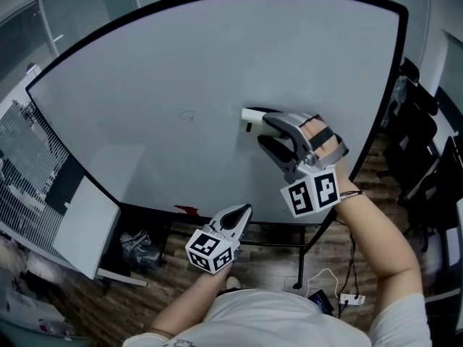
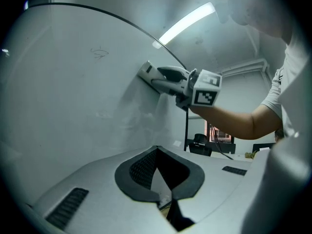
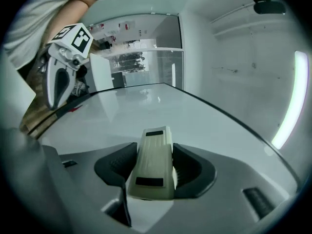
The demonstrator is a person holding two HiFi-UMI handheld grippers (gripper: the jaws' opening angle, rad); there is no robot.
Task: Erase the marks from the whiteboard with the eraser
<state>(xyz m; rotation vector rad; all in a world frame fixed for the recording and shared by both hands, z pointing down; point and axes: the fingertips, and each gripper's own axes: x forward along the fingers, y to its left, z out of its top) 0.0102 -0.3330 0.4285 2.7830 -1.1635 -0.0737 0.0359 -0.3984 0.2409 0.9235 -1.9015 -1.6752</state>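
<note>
White plastic block eraser (image 3: 153, 165), pinched in the right tongs (image 1: 262, 130) on an outstretched arm, presses against the large black-framed whiteboard (image 1: 145, 85) near its centre. The left tongs (image 1: 242, 212), pressed together, hover by the lower edge. A faint scribble (image 1: 188, 116) sits left of the eraser.

**An office-like workroom with a whiteboard on a stand**

A large whiteboard (image 1: 181, 71) is filling the middle of the head view, standing on a wood-look floor (image 1: 275, 266). Black chairs (image 1: 416, 121) are lining the right edge, and glass partitions (image 1: 79, 2) are running across the upper left corner. A wire mesh rack (image 1: 25, 165) is standing at the left edge. A power strip (image 1: 352, 299) is lying on the floor at the lower right. In the left gripper view, a long ceiling light (image 2: 187, 22) is glowing at the top.
</note>
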